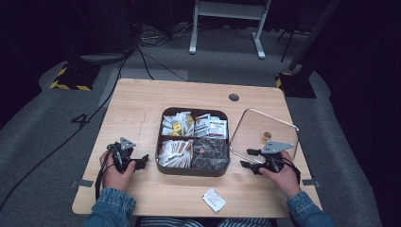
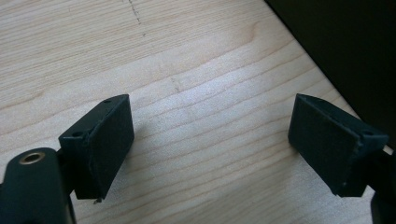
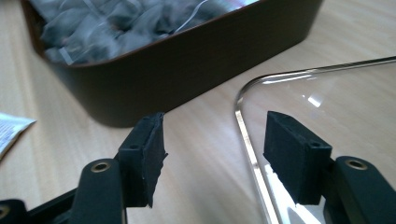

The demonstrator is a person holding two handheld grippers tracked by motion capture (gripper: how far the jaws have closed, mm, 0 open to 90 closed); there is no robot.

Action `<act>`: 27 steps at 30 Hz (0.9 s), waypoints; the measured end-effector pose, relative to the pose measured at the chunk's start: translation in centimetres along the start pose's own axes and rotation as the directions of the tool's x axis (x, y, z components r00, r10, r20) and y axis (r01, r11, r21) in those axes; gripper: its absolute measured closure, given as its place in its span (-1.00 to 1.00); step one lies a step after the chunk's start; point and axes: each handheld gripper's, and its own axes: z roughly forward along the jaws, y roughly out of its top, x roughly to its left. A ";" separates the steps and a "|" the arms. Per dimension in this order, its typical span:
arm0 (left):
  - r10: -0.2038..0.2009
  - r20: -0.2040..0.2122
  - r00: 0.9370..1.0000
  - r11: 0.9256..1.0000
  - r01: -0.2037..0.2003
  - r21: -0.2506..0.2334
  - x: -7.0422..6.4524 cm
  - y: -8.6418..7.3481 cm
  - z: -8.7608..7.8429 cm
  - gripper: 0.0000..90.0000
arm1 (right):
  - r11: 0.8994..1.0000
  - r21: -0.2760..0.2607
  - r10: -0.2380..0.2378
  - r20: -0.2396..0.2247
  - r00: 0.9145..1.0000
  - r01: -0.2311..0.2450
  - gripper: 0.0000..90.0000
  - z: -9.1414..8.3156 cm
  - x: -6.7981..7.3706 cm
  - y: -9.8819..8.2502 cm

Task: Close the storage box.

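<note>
Where the right claw [image 3: 212, 156] hovers, the clear lid [image 3: 327, 107] lies flat.

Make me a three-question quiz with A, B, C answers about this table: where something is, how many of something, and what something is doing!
1. Where does the clear glass lid lie?
A. On the dark brown box
B. On the wooden table, right of the box
C. On the floor

2. How many compartments has the dark brown box?
A. Two
B. Four
C. Six

3. How do the right gripper jaws stand?
A. Open, astride the lid's edge
C. Shut on a white packet
B. Shut on the box

Answers: 1 B, the lid rests flat on the wooden table beside the box. 2 B, dividers form four sections. 3 A, the pads stand apart, touching nothing.
</note>
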 end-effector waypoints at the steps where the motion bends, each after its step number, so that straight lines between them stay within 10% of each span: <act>1: -0.001 0.001 1.000 1.000 0.001 0.000 0.0 0.0 0.0 -0.67 | 1.000 -0.003 0.004 0.012 1.000 -0.004 -0.12 -0.1 -0.4 0.2; 8: 0.001 -0.001 1.000 1.000 -0.001 0.000 0.0 0.0 0.0 -0.67 | 0.998 -0.051 0.029 0.110 0.993 -0.024 -0.11 -1.0 -3.1 1.1; 27: -0.001 -0.005 1.000 1.000 0.001 -0.004 -0.1 -0.3 -0.2 -0.67 | 0.987 -0.076 0.161 0.325 0.932 -0.144 -0.12 -2.5 -8.7 -0.9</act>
